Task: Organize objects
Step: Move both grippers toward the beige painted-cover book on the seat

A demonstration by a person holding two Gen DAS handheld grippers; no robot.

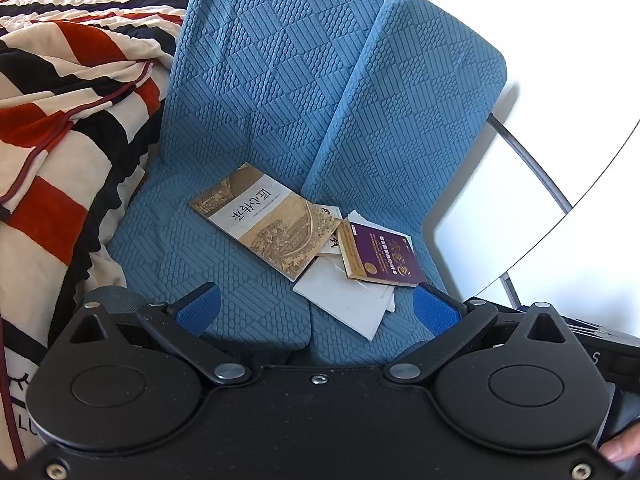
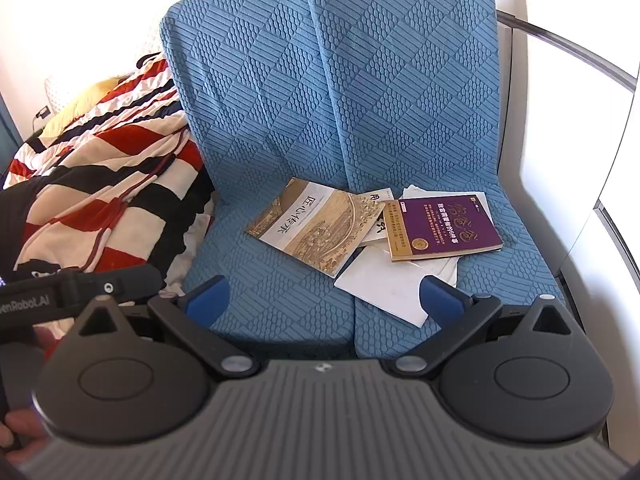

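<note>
Both the left gripper [image 1: 316, 308] and right gripper [image 2: 326, 300] hover wide open and empty before a blue quilted sofa [image 2: 280, 128], where a purple paperback book [image 2: 444, 226] lies right of a beige illustrated booklet [image 2: 316, 226].

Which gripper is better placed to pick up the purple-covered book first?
Right, probably. The purple-covered book lies just ahead of the right gripper, close to its right finger. The left gripper views it further off-centre. Both are open.

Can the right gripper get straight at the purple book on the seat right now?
Probably yes. The right gripper is wide open with nothing between its jaws, and the purple book lies uppermost on white papers, uncovered, just ahead.
</note>
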